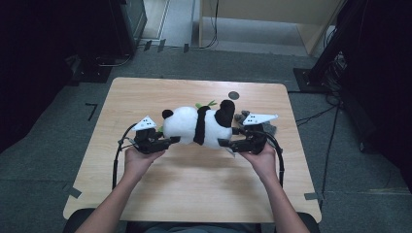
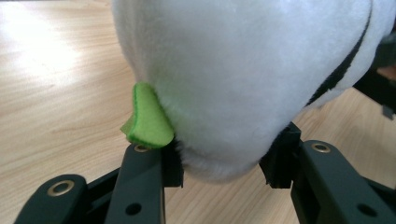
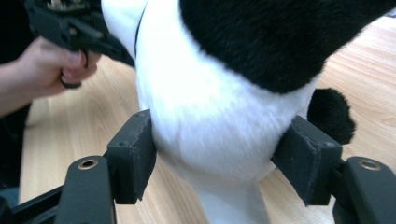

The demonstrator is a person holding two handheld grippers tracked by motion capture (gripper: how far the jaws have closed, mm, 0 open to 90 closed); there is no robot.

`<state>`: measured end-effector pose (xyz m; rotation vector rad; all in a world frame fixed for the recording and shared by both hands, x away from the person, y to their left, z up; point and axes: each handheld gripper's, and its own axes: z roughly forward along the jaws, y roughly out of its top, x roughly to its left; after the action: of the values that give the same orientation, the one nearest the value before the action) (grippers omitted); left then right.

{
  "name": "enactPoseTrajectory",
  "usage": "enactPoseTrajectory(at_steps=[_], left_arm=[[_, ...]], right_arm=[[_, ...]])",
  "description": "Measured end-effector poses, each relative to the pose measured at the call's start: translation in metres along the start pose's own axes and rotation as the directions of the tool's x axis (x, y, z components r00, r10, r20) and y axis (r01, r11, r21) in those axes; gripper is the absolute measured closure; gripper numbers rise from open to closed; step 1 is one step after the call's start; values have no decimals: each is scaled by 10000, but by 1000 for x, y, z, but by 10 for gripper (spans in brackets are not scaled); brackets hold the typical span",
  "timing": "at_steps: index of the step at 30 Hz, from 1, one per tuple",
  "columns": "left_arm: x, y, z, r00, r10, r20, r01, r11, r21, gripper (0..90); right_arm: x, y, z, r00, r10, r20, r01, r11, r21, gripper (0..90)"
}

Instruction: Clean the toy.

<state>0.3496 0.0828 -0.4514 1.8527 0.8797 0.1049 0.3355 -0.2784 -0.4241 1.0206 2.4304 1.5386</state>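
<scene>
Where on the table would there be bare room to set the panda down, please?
The widest bare patch is the near strip of the table, between the forearms and the front edge. The far left corner is bare too. It is crowded mid-table: plush panda, both grippers, and grey items at the right.

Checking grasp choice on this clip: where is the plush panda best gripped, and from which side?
The plush panda lies lengthwise across the table, so its two soft, rounded ends are probably the best holds, each approached level from the person's side. The left claw pinches the white end beside the green leaf; the right claw brackets the white bulge under the black patch.
</scene>
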Motion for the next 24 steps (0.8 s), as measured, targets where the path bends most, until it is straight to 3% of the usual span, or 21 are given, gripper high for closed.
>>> enactPoseTrajectory(at_steps=[3,8,13,16,20,24], left_arm=[[6,2,-5,9982,-586,145,587,9982,-85,628],[12,4,-15,9961,-878,130,882,9953,-395,648],[8,6,-16,9905,-1210,649,1254,9898,-679,643],[1,5,-12,9950,-875,484,902,9943,-563,629],[0,4,-9,9954,-879,375,894,9952,-400,564],[-1,3,-9,9958,-848,359,864,9952,-459,447]], right_arm=[[2,-5,1,9984,-522,234,521,9986,11,342],[1,-12,-3,9938,-1066,306,1060,9942,198,365],[5,-15,10,9893,-1449,173,1438,9881,538,375],[9,-15,19,9880,-1527,221,1509,9863,667,383],[12,-15,22,9821,-1759,679,1669,9784,1219,443],[14,-13,17,9821,-1743,709,1660,9800,1094,449]])
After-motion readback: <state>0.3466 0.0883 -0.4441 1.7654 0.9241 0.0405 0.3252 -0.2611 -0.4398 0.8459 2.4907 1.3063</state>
